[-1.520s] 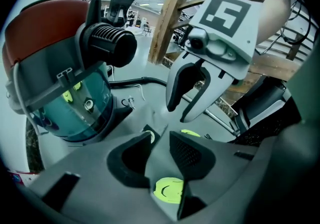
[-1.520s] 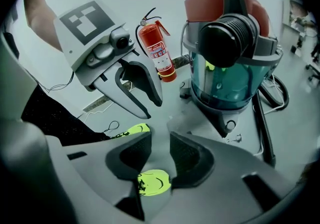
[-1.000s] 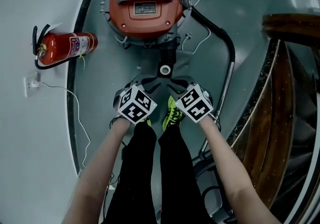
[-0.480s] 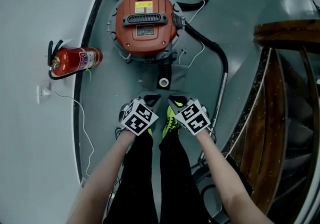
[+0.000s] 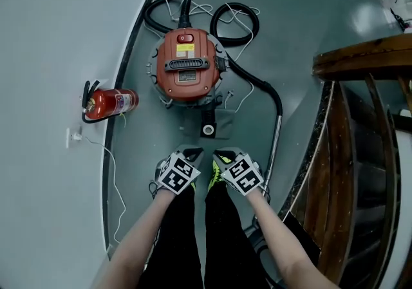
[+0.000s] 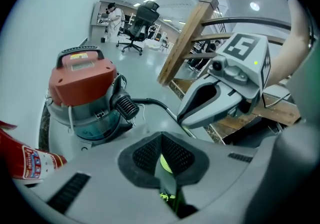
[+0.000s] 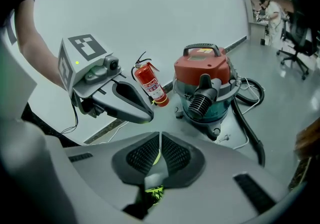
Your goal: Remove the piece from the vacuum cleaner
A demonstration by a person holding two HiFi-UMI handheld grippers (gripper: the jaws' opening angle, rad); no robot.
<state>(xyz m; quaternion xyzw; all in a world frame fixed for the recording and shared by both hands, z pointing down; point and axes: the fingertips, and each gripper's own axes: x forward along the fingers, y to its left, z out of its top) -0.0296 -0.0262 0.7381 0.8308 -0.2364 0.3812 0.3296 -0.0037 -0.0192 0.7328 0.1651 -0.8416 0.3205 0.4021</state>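
**Both hand-held grippers empty; the piece not yet removed.**
The left hand-held gripper (image 5: 190,151) and right hand-held gripper (image 5: 224,152) are closed on nothing, the right's jaws having just been closing. Ahead of and below them, the red vacuum cleaner (image 5: 188,65) stands on the floor, its black inlet fitting (image 5: 208,128) seemingly still attached. Compared with a second ago, both grippers are higher and farther from it.
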